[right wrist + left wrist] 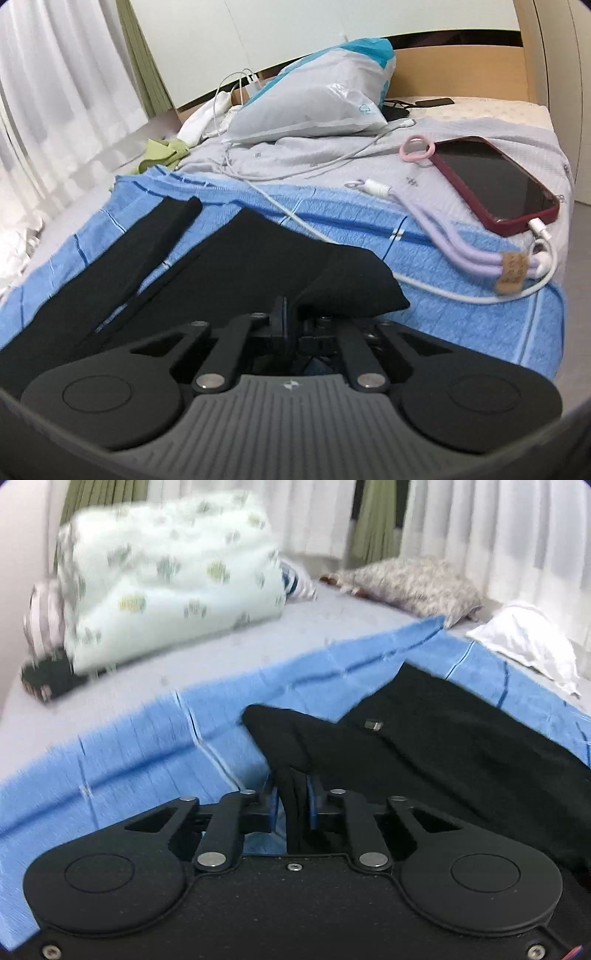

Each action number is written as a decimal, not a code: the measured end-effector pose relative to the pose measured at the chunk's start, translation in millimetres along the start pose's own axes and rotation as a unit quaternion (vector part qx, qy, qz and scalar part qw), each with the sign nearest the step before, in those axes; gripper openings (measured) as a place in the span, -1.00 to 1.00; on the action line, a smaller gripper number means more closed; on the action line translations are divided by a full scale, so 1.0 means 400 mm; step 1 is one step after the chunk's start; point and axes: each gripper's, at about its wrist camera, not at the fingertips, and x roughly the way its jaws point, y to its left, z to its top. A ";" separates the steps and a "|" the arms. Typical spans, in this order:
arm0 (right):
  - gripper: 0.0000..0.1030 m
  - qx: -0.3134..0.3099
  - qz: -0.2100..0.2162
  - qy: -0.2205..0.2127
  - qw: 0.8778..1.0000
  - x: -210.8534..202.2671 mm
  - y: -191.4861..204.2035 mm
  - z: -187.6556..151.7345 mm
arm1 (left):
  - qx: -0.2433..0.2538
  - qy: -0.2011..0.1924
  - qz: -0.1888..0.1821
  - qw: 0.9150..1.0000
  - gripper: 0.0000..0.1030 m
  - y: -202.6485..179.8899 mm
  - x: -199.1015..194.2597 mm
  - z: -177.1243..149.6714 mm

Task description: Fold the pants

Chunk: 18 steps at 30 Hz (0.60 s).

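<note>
Right between each tool's pads sits a pinch of the black pants [424, 738]: left tool [291, 805] and right tool [286, 325] both clench fabric, probably to lift one edge over evenly. Ahead of them the blue towel [147, 746] keeps the pants off the bed sheet.

On the bed [325, 624] a towel [147, 746] is spread, and on it lie the pants [221, 258], just ahead of you. Your left gripper [295, 805] pinches one edge of them and your right gripper [291, 321] pinches another. In the left wrist view, a folded blanket [166, 572] sits behind the towel to the left, a pillow [413, 583] behind it to the right. In the right wrist view, a phone [495, 181] lies to the right beyond the towel, its cable [332, 236] trailing across the towel. A bag [317, 99] rests further back.
</note>
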 end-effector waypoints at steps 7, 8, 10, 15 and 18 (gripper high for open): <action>-0.86 -0.027 -0.003 -0.035 0.999 -0.086 -0.013 0.052 | 0.022 -0.021 -0.005 1.000 -0.75 0.034 -0.100 0.065; -0.86 -0.032 -0.002 -0.039 0.999 -0.099 -0.015 0.058 | 0.022 -0.022 -0.007 1.000 -0.76 0.042 -0.113 0.071; -0.87 -0.041 -0.004 -0.045 0.998 -0.122 -0.019 0.063 | 0.020 -0.022 -0.011 0.999 -0.76 0.060 -0.143 0.078; -0.87 -0.051 -0.003 -0.048 0.998 -0.171 -0.054 0.069 | 0.022 -0.019 -0.024 0.999 -0.76 0.131 -0.207 0.069; -0.87 -0.060 -0.008 -0.043 0.997 -0.186 -0.080 0.062 | 0.028 -0.012 -0.027 0.999 -0.76 0.177 -0.229 0.044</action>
